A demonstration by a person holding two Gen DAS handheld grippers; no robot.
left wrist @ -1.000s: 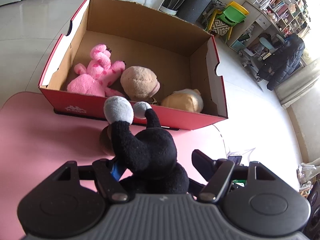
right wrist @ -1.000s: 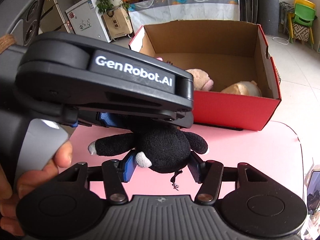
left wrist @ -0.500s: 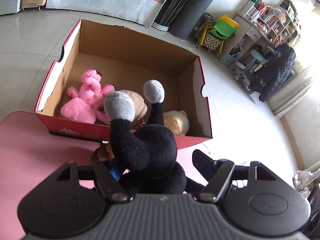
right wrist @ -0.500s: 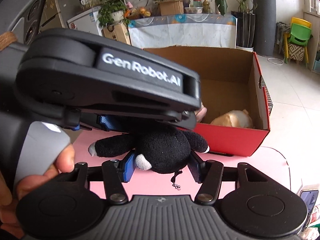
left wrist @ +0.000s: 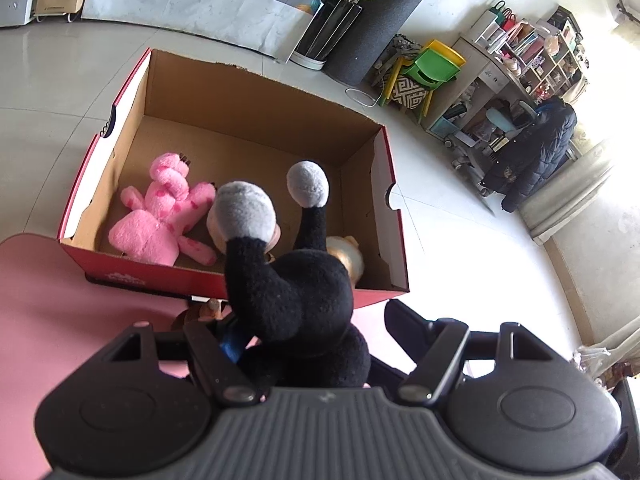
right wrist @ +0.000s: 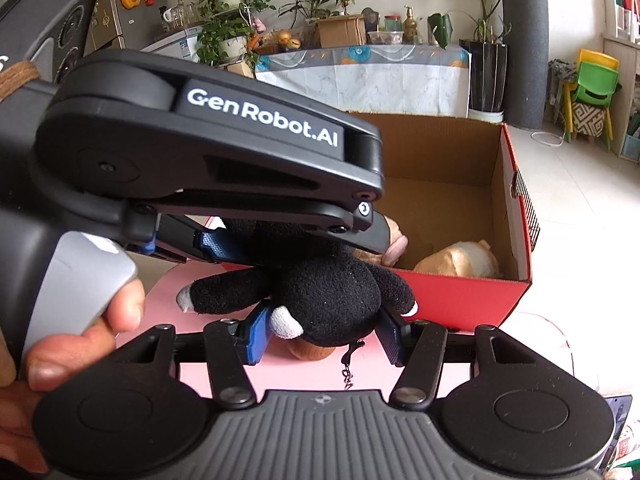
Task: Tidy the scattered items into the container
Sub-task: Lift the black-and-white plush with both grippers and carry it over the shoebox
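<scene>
A black plush toy [left wrist: 296, 300] with grey paws is held by both grippers above the pink table [left wrist: 60, 320], just in front of the red cardboard box [left wrist: 384, 184]. My left gripper [left wrist: 308, 328] is shut on its body. My right gripper [right wrist: 320, 328] is shut on the same black plush [right wrist: 328, 292] from below the left gripper's body [right wrist: 224, 152]. In the box lie a pink plush [left wrist: 160, 216], a tan round plush [left wrist: 214, 228] partly hidden by a grey paw, and a beige plush [right wrist: 460, 258]. A small brown toy [right wrist: 312, 350] lies on the table under the black plush.
The box stands at the table's far edge, open at the top. Beyond it are tiled floor, a dark pillar [left wrist: 380, 20], a green and yellow chair [left wrist: 432, 60] and shelves. A hand [right wrist: 80, 328] grips the left gripper's handle.
Both grippers have lifted the black plush higher and carried it toward the box; the box looks lower and its inside shows more.
</scene>
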